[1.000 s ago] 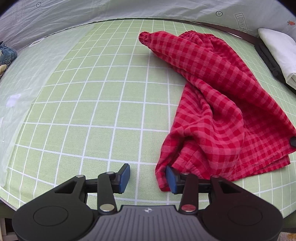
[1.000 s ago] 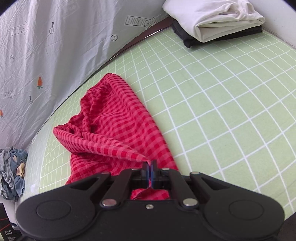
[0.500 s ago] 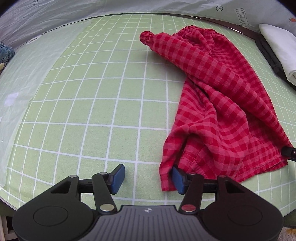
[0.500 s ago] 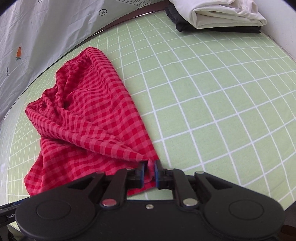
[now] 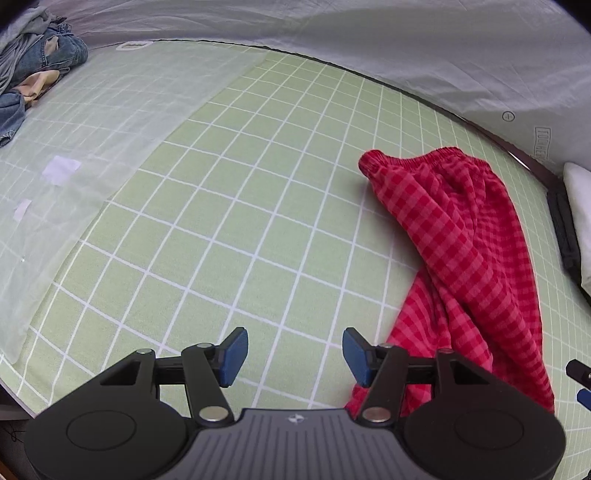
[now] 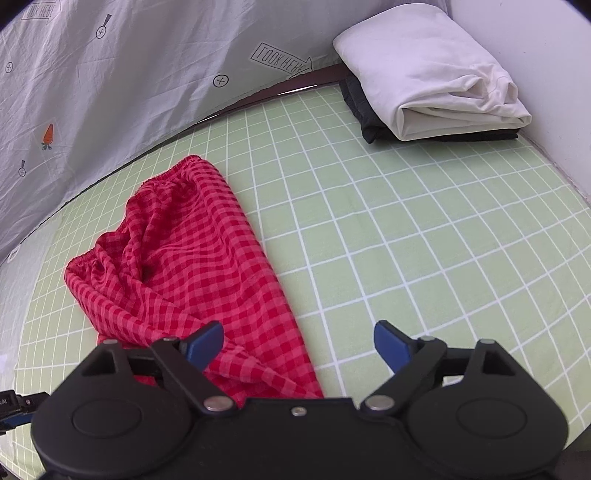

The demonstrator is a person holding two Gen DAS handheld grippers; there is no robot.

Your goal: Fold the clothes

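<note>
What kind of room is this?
Probably a bedroom or laundry corner: a green checked sheet covers a bed-like surface, with folded clothes stacked by the wall and red checked shorts spread out.

On the grey-white backdrop sheet (image 6: 110, 92), "LOOK HERE" is being shown upside down inside an arrow-shaped box (image 6: 280, 59) — a second copy (image 6: 38, 9) is being cut off at the top left corner. In the left wrist view, the same box (image 5: 542, 143) is being shown sideways, only partly legible.
</note>
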